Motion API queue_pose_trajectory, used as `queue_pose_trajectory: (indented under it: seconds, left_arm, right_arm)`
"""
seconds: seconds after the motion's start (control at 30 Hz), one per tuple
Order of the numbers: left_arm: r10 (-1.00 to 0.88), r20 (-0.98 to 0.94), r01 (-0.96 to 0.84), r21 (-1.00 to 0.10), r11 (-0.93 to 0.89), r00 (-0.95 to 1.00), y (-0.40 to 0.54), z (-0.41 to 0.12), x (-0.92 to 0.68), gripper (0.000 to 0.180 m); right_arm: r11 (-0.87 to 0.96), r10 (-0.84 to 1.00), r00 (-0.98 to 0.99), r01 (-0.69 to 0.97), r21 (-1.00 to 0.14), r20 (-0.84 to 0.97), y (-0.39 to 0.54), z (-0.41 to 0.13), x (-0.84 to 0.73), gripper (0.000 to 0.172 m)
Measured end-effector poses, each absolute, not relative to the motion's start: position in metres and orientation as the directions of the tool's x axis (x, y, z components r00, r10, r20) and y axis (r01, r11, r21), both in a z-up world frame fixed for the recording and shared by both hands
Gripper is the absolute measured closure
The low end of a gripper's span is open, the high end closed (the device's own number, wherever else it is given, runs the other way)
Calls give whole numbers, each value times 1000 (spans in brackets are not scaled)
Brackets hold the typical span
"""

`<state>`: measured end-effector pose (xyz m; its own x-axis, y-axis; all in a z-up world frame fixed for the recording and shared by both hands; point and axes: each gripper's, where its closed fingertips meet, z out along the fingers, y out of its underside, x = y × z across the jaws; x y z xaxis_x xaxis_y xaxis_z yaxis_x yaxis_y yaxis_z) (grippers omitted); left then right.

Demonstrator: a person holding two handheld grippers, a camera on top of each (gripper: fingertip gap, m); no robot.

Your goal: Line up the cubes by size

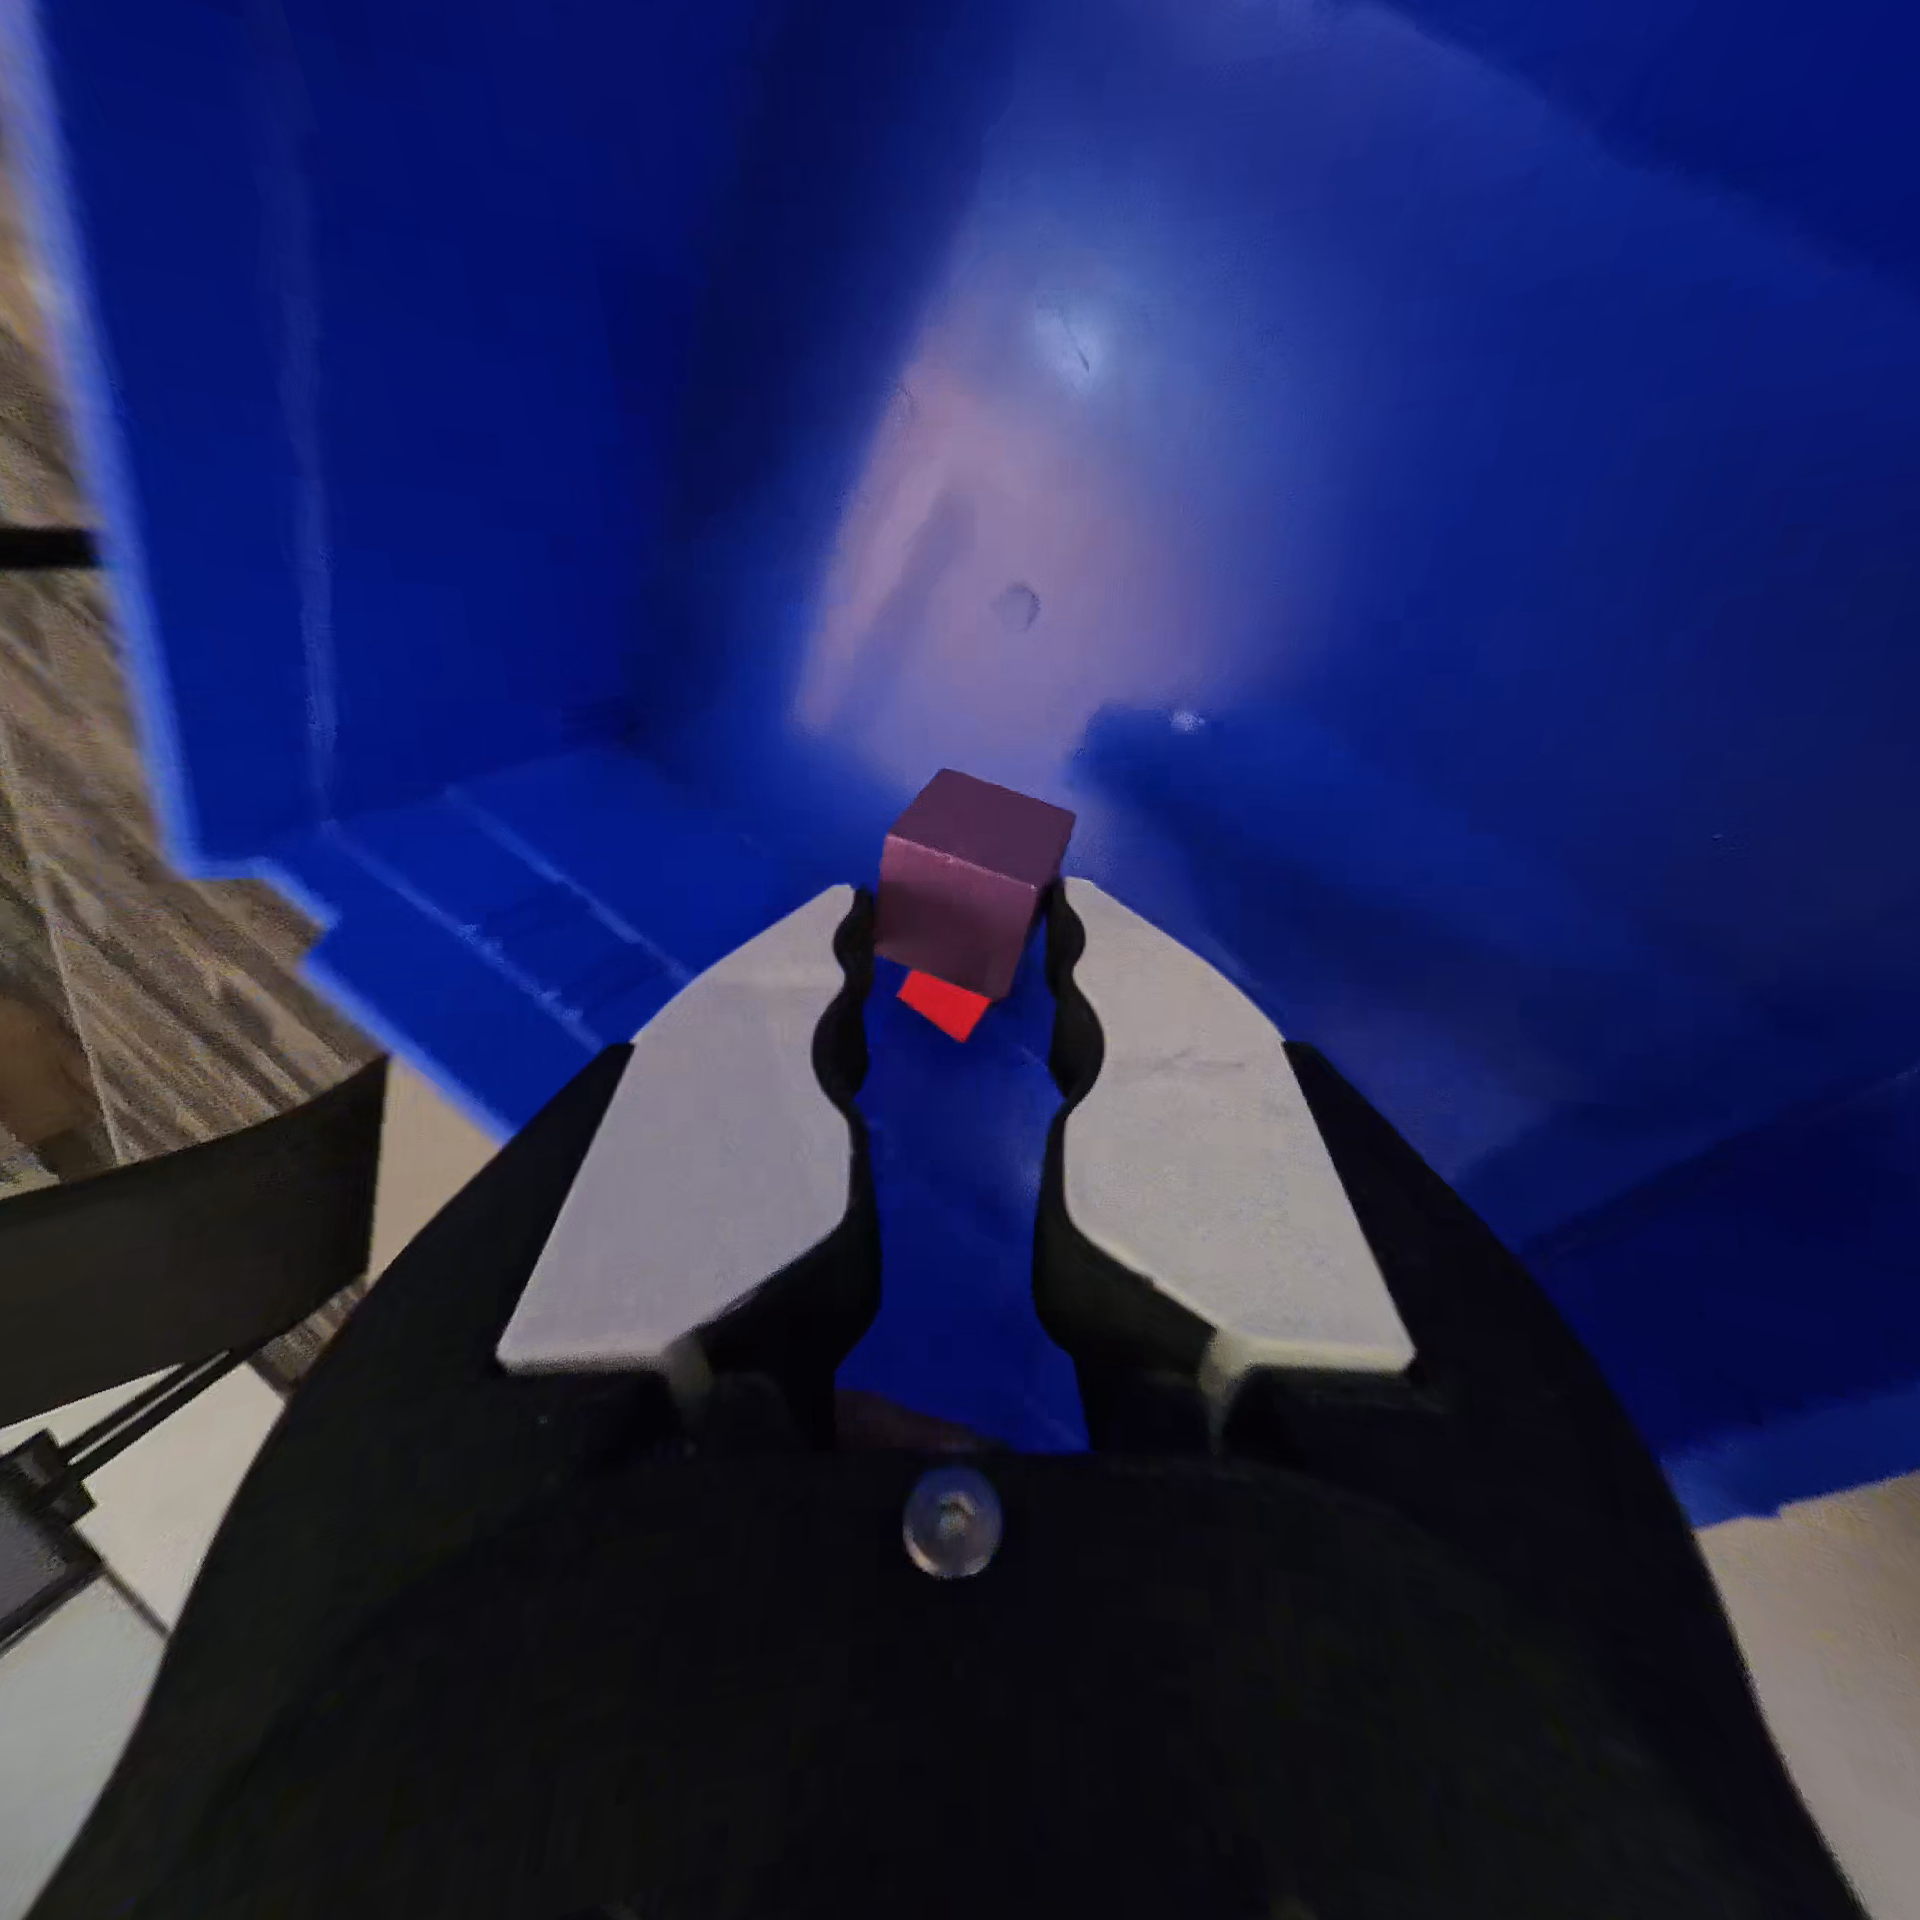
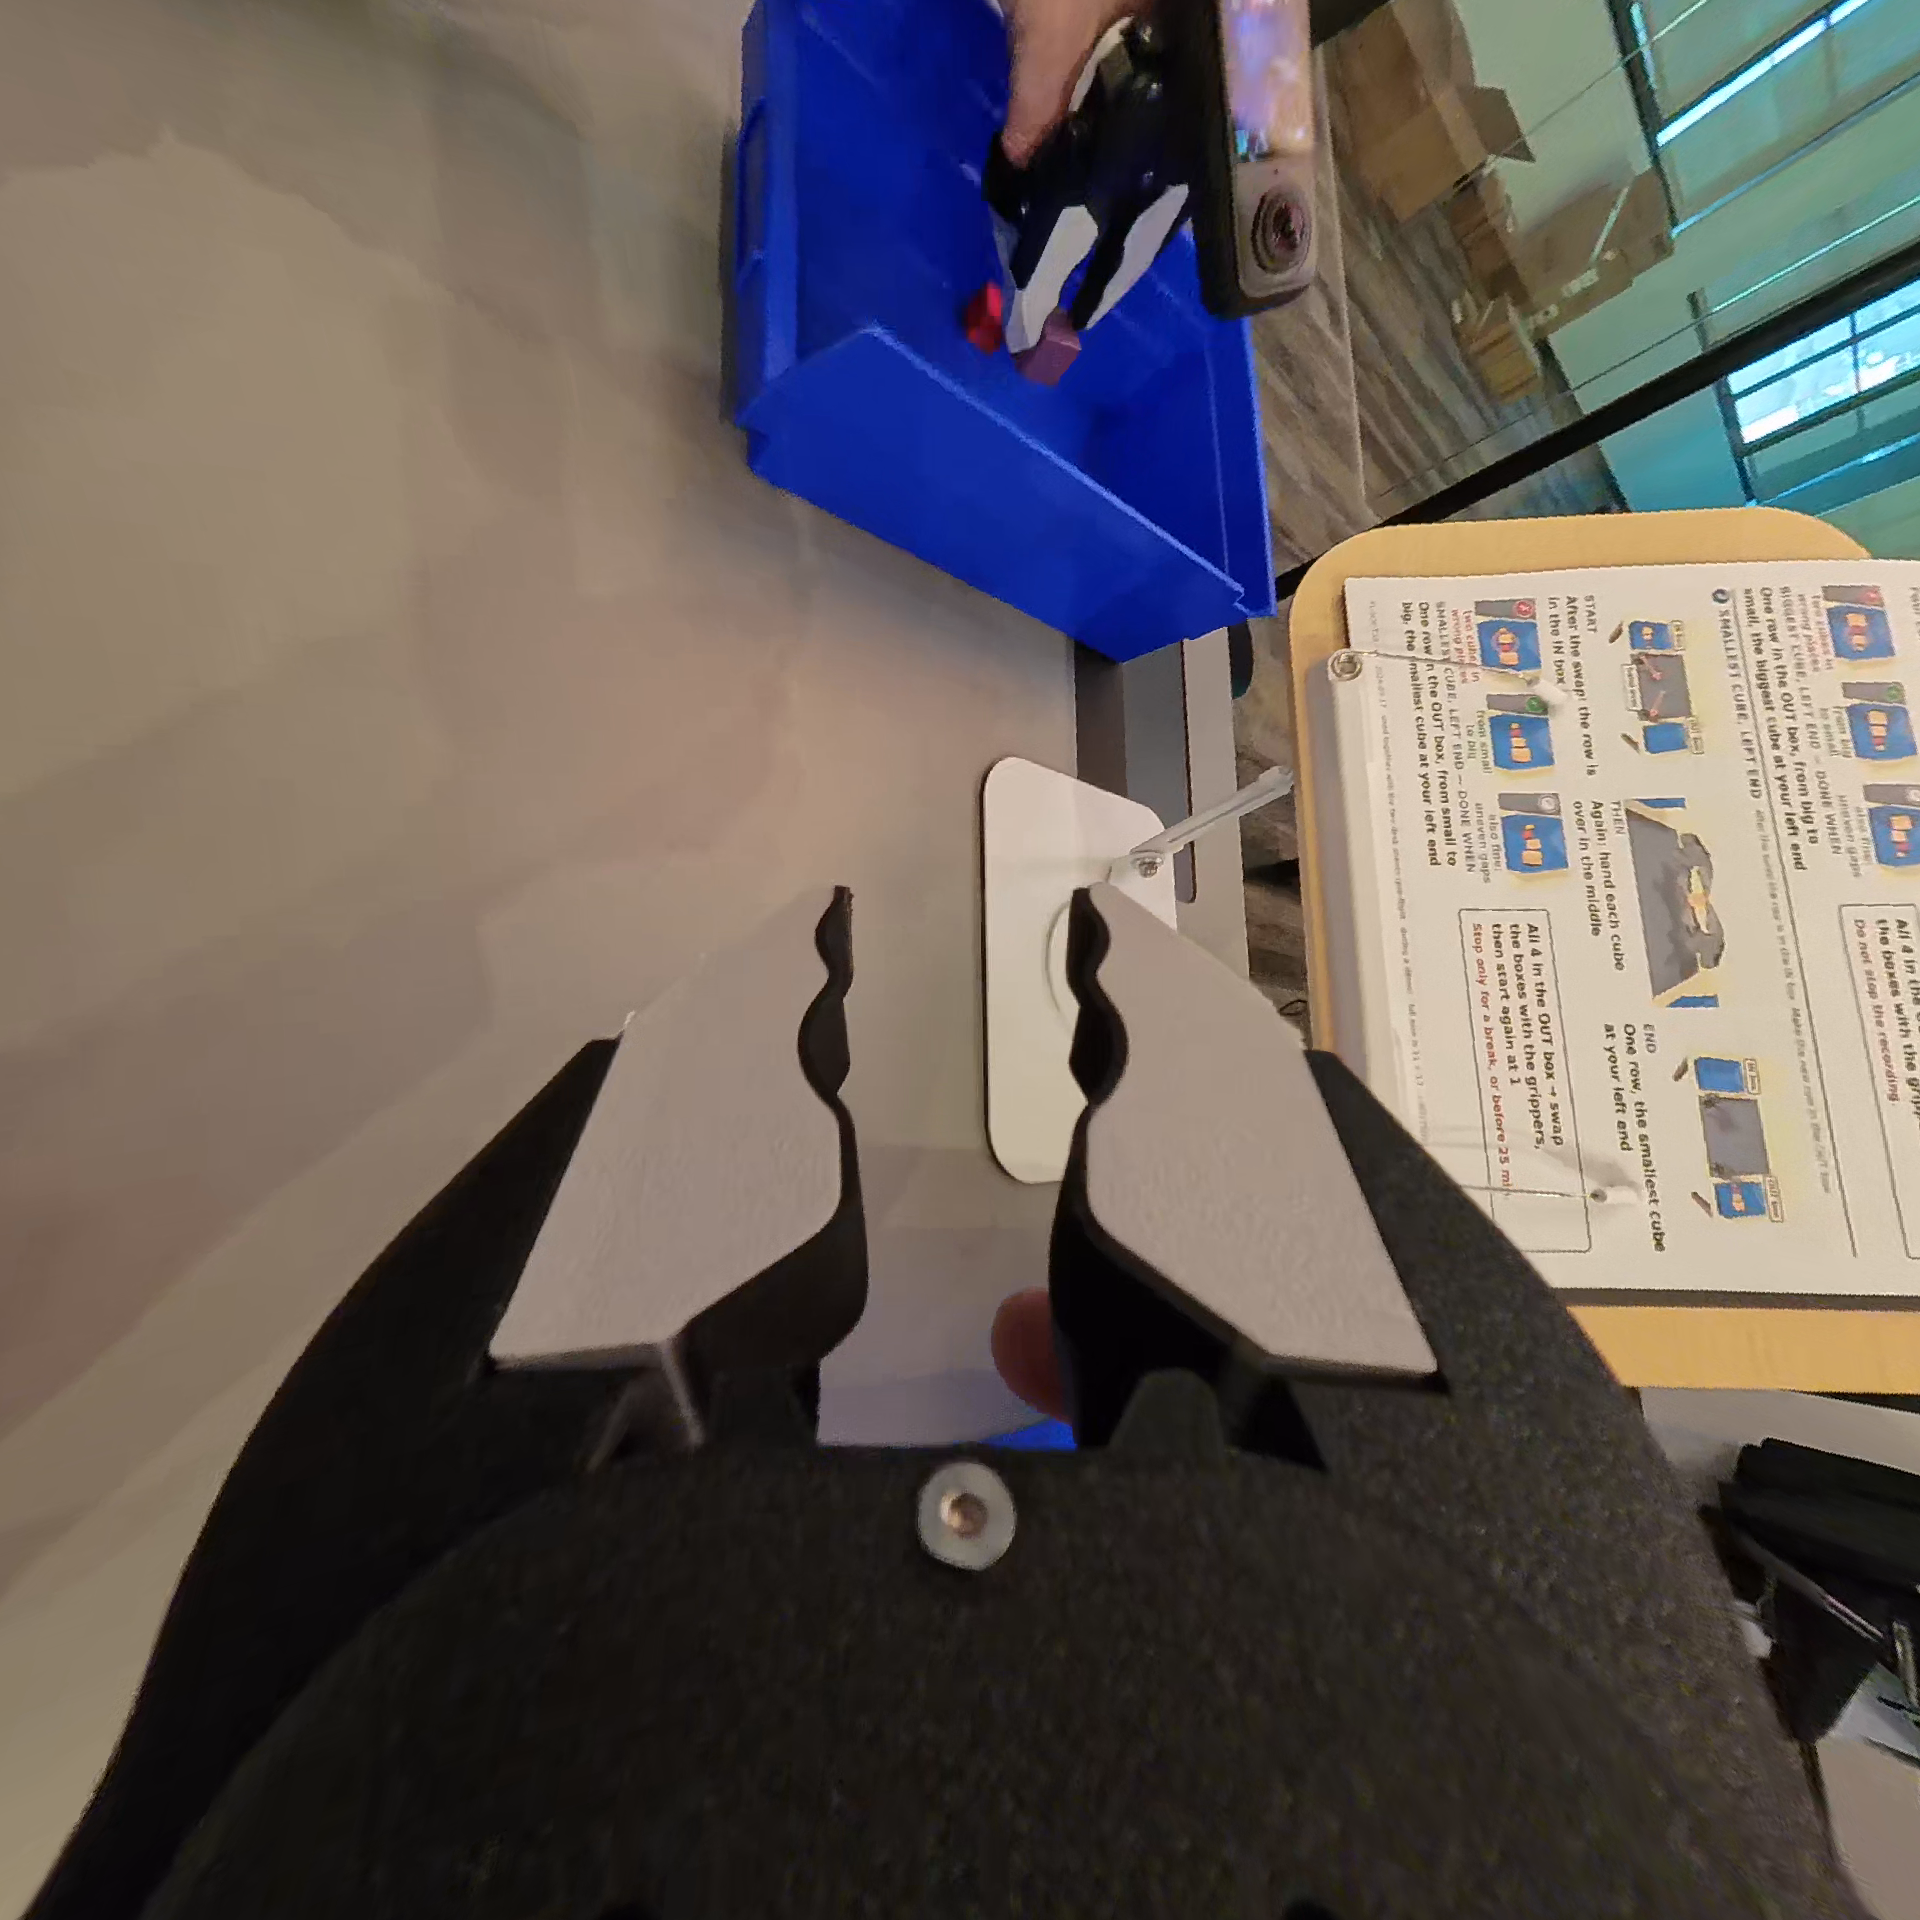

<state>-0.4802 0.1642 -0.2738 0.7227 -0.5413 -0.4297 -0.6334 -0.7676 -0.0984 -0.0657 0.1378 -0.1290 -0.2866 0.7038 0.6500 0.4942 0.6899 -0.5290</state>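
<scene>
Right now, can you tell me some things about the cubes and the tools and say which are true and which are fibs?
1. The left tool grips a purple cube. True.
2. A red cube lies in the blue bin. True.
3. The right tool holds a cube. False: it is open, with nothing between its fingers.
4. The bin is green. False: blue.
5. The right tool is inside the bin. False: it is over the grey table, apart from the bin.

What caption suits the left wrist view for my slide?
Left gripper clamps a purple cube above a red cube inside the blue bin.
</scene>
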Motion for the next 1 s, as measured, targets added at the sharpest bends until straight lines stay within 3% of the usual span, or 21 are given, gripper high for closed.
queue_pose_trajectory:
  seconds: [0.27, 0.43, 0.57, 0.7, 1.0]
  left_arm:
    - [-452, -555, -713, -487, -504, 699, 179, -158, -417, 150]
    - [-547, -571, -728, -677, -109, 612, 168, -90, -313, 150]
    - [-622, -585, -664, -735, 137, 520, 154, -60, -234, 150]
    - [-678, -572, -574, -775, 264, 461, 145, -52, -175, 151]
    - [-753, -524, -439, -830, 345, 399, 129, -48, -118, 151]
  right_arm:
    - [663, 738, -179, 369, -651, 650, 130, -107, -93, 132]
    - [643, 754, -58, 267, -718, 654, 129, -89, -111, 131]
    - [618, 777, 11, 179, -766, 629, 125, -76, -120, 131]
    - [563, 820, 78, 71, -824, 567, 123, -59, -121, 131]
    - [496, 866, 107, -69, -866, 488, 126, -47, -118, 129]
